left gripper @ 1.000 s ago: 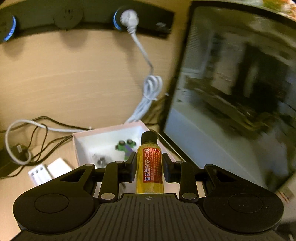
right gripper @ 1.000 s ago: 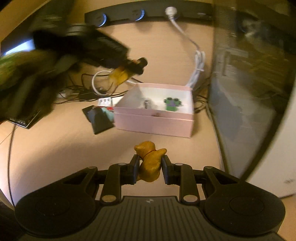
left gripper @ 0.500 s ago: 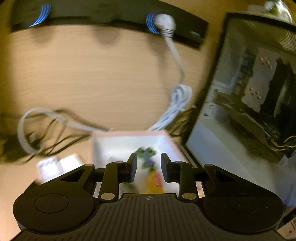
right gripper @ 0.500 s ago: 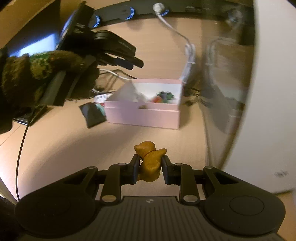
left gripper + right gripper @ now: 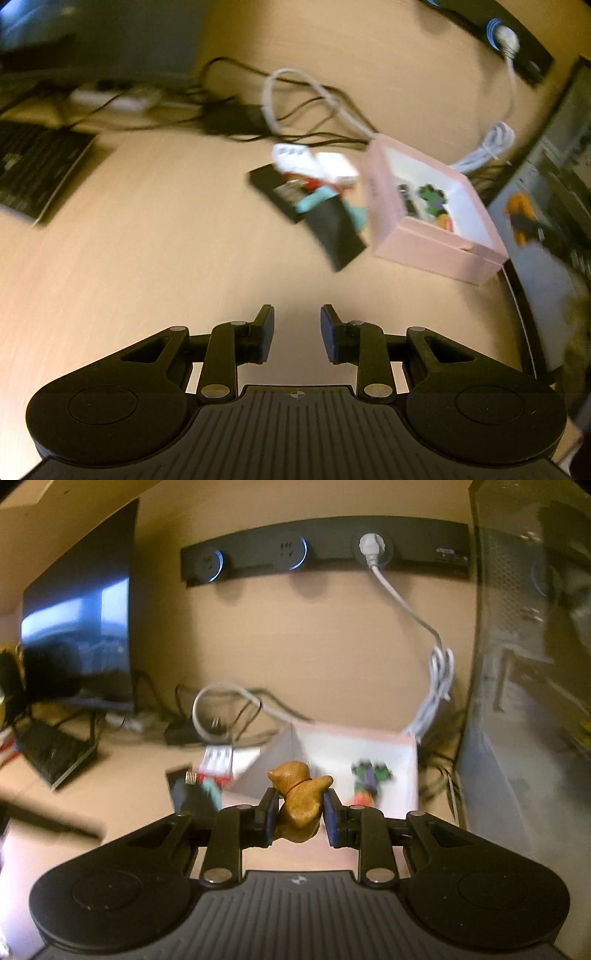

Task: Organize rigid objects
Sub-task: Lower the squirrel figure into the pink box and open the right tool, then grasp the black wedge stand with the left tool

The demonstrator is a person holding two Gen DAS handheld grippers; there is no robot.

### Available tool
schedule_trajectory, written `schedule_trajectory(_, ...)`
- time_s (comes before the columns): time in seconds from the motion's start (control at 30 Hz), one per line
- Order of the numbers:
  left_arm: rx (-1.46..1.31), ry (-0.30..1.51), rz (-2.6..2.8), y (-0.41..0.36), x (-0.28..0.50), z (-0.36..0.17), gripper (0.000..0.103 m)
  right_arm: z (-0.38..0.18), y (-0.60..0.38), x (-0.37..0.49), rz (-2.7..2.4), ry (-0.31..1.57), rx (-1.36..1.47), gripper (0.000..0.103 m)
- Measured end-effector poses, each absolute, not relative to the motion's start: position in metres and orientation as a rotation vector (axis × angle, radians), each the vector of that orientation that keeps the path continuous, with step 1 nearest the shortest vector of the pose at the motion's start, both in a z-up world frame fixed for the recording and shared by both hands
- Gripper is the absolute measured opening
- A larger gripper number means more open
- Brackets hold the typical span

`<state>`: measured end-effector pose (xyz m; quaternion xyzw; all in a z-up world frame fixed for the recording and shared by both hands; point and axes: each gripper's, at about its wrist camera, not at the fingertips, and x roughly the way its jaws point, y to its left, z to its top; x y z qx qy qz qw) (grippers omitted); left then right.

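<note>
Black power strip [image 5: 325, 554] mounted on the wooden back wall, with one white plug [image 5: 373, 548] in it and a white cable [image 5: 439, 672] hanging bundled below. Dark monitor [image 5: 77, 635] at left, keyboard [image 5: 55, 753] lying before it. Tangle of black wires [image 5: 236, 118] on the desk [image 5: 147, 240]. Glass-sided computer case [image 5: 532, 701] at right.

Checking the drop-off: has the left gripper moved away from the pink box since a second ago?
Yes. The left gripper has pulled back leftward; the pink box now lies ahead to its right.
</note>
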<state>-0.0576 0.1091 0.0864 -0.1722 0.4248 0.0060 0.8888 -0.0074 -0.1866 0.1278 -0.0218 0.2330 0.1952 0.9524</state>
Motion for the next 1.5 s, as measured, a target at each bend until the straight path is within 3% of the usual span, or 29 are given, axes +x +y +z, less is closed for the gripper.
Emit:
schedule_trajectory(0.2, -0.359, 0.919, 0.052, 0.139, -0.080, 0.078, 0.030, 0.130, -0.143, 0.054, 0.366, 0.417, -0.046, 0.025)
schedule_trajectory(0.33, -0.342, 0.952, 0.059, 0.153, -0.085, 0.068, 0.030, 0.122, -0.128, 0.078, 0.327, 0.471, -0.043, 0.037)
schedule_trajectory(0.63, -0.330, 0.965, -0.046, 0.156, -0.051, 0.055, 0.030, 0.088, -0.141, 0.001, 0.264, 0.595, 0.026, 0.055)
schedule_trajectory(0.9, -0.327, 0.945, -0.196, 0.117, -0.004, 0.050, 0.030, 0.060, -0.146, -0.060, 0.166, 0.776, -0.048, 0.055)
schedule_trajectory(1.1, -0.211, 0.766, -0.199, 0.097, 0.032, 0.068, 0.030, 0.043, -0.149, -0.081, 0.113, 0.872, -0.079, 0.055)
schedule_trajectory(1.4, -0.184, 0.823, -0.248, 0.092, 0.089, 0.057, 0.030, 0.042, -0.170, -0.090, 0.070, 0.875, -0.029, 0.060)
schedule_trajectory(1.5, -0.170, 0.861, -0.361, 0.084, 0.085, 0.055, 0.032, 0.040, -0.168, -0.092, 0.078, 0.862, -0.038, 0.067)
